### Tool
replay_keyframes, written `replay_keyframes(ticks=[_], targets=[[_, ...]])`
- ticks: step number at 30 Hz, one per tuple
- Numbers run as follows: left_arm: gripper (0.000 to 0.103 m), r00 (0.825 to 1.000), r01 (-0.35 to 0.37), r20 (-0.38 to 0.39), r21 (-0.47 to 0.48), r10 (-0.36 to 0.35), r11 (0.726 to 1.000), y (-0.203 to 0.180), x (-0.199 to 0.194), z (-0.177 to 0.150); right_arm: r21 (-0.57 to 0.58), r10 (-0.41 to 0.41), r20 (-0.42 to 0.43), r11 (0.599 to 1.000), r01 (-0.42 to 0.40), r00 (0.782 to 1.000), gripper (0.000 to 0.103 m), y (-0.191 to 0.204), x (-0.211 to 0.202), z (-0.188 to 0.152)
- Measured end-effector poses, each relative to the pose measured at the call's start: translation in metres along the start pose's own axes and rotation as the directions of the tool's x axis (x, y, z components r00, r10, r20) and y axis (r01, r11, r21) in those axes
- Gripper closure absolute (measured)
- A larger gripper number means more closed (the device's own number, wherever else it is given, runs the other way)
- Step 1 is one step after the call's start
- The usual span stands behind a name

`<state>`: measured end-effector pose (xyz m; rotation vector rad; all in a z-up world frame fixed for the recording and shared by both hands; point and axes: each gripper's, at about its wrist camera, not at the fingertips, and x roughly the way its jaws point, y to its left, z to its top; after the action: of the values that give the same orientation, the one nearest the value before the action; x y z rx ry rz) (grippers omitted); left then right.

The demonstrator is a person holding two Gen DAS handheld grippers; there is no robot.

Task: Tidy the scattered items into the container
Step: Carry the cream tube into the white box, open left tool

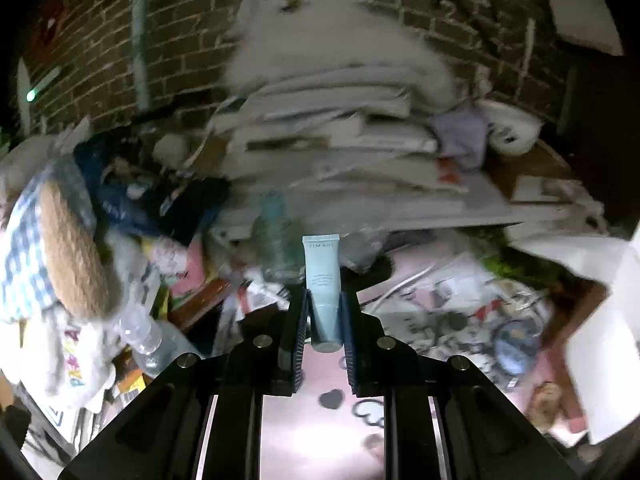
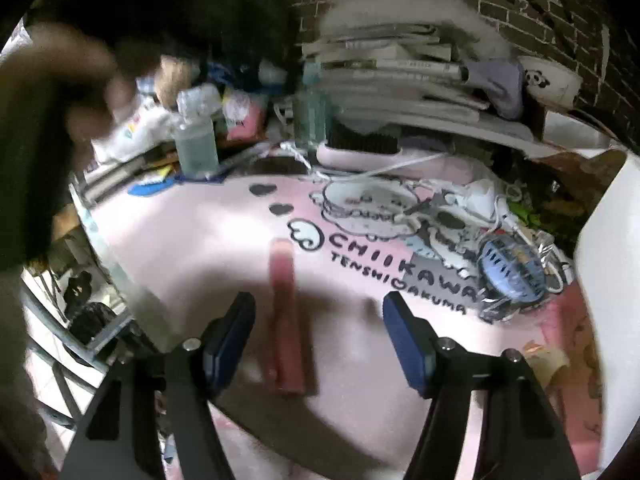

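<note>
Two grippers matter here, and ours on the right [image 2: 318, 322] is nearer the next item: its fingers are spread wide with nothing between the pads. We see the pink tube [image 2: 285, 320] lying flat on the pink mat [image 2: 192, 240], its long axis running straight away from us along the finger line, its near end between the fingertips. Our left gripper [image 1: 325, 312] is pinching the pale blue tube [image 1: 322, 280], held upright, crimped end pointing away, above the clutter. Which container we want is unclear; we judge a white wall [image 2: 608, 280] at far right likeliest.
</note>
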<state>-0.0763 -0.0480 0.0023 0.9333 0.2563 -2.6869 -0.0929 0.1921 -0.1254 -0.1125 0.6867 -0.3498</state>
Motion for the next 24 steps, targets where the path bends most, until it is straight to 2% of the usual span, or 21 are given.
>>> replay_keyframes(ticks=[2,4,5,7,9,10,12,16,18,20,24], targets=[[0.091,0.999,0.044,0.010,0.017,-0.044,0.999,-0.010,-0.009,0.008,0.011,0.010,0.014,1.000,-0.010,1.000,0.040,-0.002,0.004,-0.004],[0.091,0.994,0.103,0.014,0.038,-0.104,0.994,-0.023,-0.018,0.015,0.018,0.021,0.028,1.000,-0.022,0.999,0.047,-0.003,0.005,-0.005],[0.091,0.989,0.147,0.014,0.043,-0.147,0.988,-0.030,-0.022,0.020,0.019,0.029,0.034,0.999,-0.030,0.999,0.052,-0.004,0.005,-0.005],[0.091,0.973,0.231,0.011,0.061,-0.232,0.971,-0.045,-0.032,0.029,0.016,0.035,0.040,0.999,-0.036,0.999,0.053,-0.004,0.005,-0.004],[0.091,0.947,0.320,0.000,0.091,-0.322,0.943,-0.063,-0.044,0.039,0.013,0.038,0.045,0.999,-0.039,0.998,0.053,-0.004,0.005,-0.004],[0.091,0.928,0.371,-0.008,0.104,-0.372,0.923,-0.073,-0.051,0.045,0.012,0.041,0.047,0.999,-0.041,0.998,0.053,-0.003,0.004,-0.004],[0.091,0.901,0.432,-0.023,0.139,-0.433,0.891,-0.094,-0.064,0.054,0.011,0.039,0.050,0.999,-0.040,0.998,0.053,-0.003,0.004,-0.004],[0.091,0.833,0.552,-0.108,0.229,-0.543,0.802,-0.146,-0.085,0.065,0.023,0.025,0.055,0.999,-0.026,0.998,0.053,-0.006,0.005,-0.003],[0.091,0.799,0.601,-0.175,0.264,-0.575,0.755,-0.174,-0.088,0.066,0.028,0.021,0.055,0.999,-0.023,0.998,0.053,-0.008,0.006,-0.002],[0.091,0.775,0.631,-0.247,0.297,-0.581,0.716,-0.203,-0.087,0.064,0.032,0.020,0.055,0.999,-0.022,0.998,0.053,-0.010,0.006,-0.001],[0.091,0.767,0.637,-0.361,0.323,-0.531,0.700,-0.245,-0.065,0.054,0.038,0.014,0.052,0.999,-0.016,0.999,0.053,-0.013,0.008,0.000]])
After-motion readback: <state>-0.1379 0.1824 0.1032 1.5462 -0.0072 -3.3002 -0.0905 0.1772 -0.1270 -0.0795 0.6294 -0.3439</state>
